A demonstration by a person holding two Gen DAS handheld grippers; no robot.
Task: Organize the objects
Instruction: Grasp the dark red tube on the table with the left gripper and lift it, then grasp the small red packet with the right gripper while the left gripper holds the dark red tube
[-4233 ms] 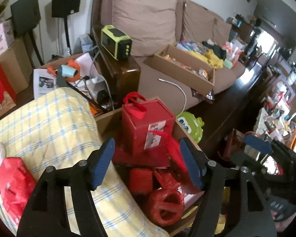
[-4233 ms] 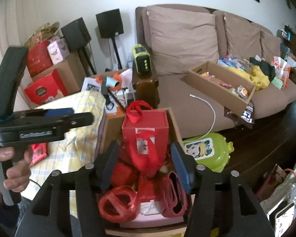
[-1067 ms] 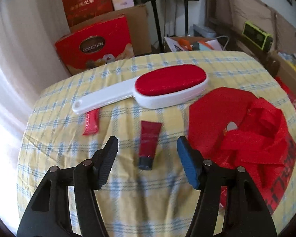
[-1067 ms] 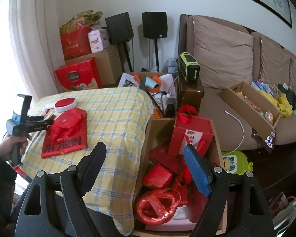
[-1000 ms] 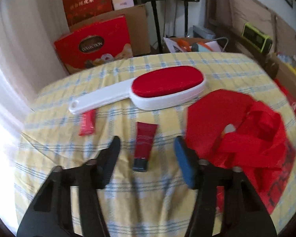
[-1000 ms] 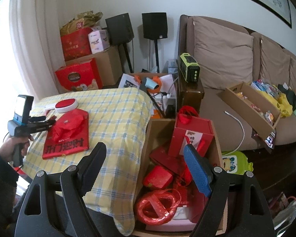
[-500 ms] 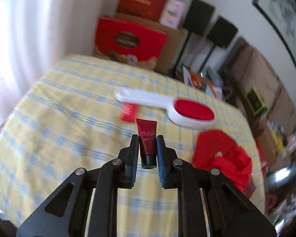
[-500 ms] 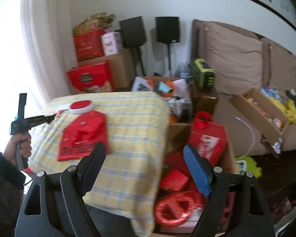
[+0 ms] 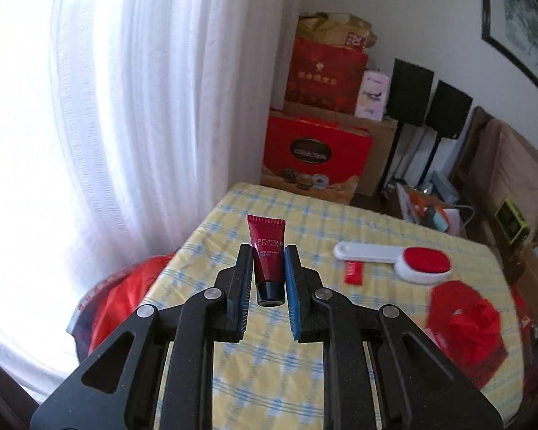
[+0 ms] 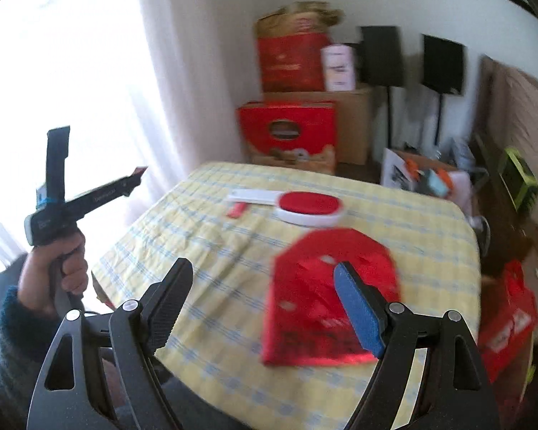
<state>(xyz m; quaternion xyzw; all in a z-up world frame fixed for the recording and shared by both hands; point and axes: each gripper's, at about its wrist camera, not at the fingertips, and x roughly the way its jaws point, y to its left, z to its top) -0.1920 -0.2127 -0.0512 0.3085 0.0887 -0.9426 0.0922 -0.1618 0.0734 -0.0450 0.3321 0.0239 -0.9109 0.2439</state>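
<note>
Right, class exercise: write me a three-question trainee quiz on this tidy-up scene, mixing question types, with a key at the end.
1. True or false: the left gripper holds nothing.
2. What lies on the checked tablecloth directly beside the white lint brush? A) a small red sachet B) a green radio C) a speaker
3. Fill in: the right gripper hangs open above a flat red ____.

Key
1. False: it is shut on the dark red cream tube, lifted clear of the cloth.
2. A, the small red sachet.
3. Bag: the red bag.

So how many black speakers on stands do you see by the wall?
2: one speaker beside the stacked boxes, the other speaker just right of it, nearer the sofa. None look hidden.
</note>
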